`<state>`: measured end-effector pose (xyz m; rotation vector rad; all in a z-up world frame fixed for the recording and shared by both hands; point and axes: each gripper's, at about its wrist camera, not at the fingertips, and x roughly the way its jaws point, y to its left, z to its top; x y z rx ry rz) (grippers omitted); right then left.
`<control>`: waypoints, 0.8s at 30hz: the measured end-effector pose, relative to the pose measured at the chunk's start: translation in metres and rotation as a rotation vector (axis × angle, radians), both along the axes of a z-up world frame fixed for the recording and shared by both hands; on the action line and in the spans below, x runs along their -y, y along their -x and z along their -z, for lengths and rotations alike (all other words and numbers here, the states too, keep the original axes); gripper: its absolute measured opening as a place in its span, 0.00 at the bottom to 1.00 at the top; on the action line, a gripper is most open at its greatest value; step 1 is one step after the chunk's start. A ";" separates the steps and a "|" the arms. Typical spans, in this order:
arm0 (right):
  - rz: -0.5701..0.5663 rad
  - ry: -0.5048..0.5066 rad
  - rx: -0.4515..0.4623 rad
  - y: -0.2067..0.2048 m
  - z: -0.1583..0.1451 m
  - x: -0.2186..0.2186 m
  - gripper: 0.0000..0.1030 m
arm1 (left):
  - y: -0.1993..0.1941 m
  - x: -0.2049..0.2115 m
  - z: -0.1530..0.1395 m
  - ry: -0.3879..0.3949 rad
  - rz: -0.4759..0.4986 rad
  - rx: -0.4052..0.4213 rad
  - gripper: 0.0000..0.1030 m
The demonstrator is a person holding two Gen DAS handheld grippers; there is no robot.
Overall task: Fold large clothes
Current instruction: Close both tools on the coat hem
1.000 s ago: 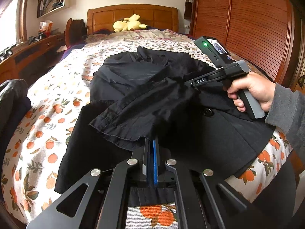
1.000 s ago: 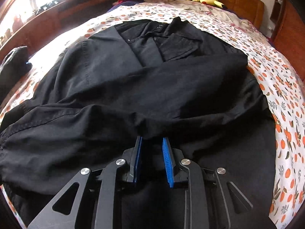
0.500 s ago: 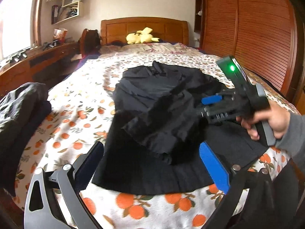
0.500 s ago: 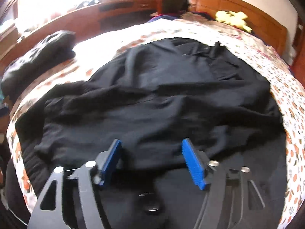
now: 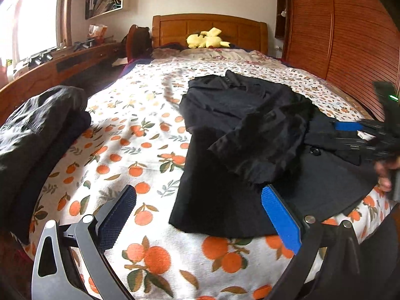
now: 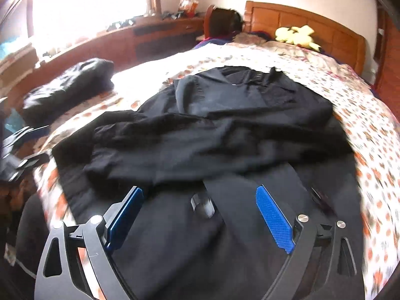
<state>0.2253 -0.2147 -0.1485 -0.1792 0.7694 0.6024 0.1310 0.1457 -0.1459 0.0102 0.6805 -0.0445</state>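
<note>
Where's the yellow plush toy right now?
The yellow plush toy lies at the far end of the bed, against the wooden headboard, beyond the black coat; both wrist views show it.

- We see a black cloth coat (image 5: 240, 130) with a glossy black button (image 6: 202, 203).
- Our bedspread (image 5: 140, 135) is white, printed with oranges and green leaves.
- Our gripper pads (image 6: 273, 218) are bright blue on black frames.
- A pale yellow plush toy (image 5: 206, 41) lies by the reddish-brown wooden headboard (image 5: 175, 26).
</note>
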 end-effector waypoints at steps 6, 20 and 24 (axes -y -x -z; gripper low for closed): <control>0.177 0.043 -0.014 0.035 0.002 0.095 0.86 | -0.001 -0.006 0.010 -0.002 -0.008 -0.020 0.98; 0.296 0.011 -0.140 0.047 0.032 0.163 0.46 | -0.012 -0.013 0.035 0.019 0.005 -0.112 0.57; 0.294 0.000 -0.142 0.042 0.033 0.160 0.39 | -0.011 -0.015 0.039 0.019 0.009 -0.118 0.57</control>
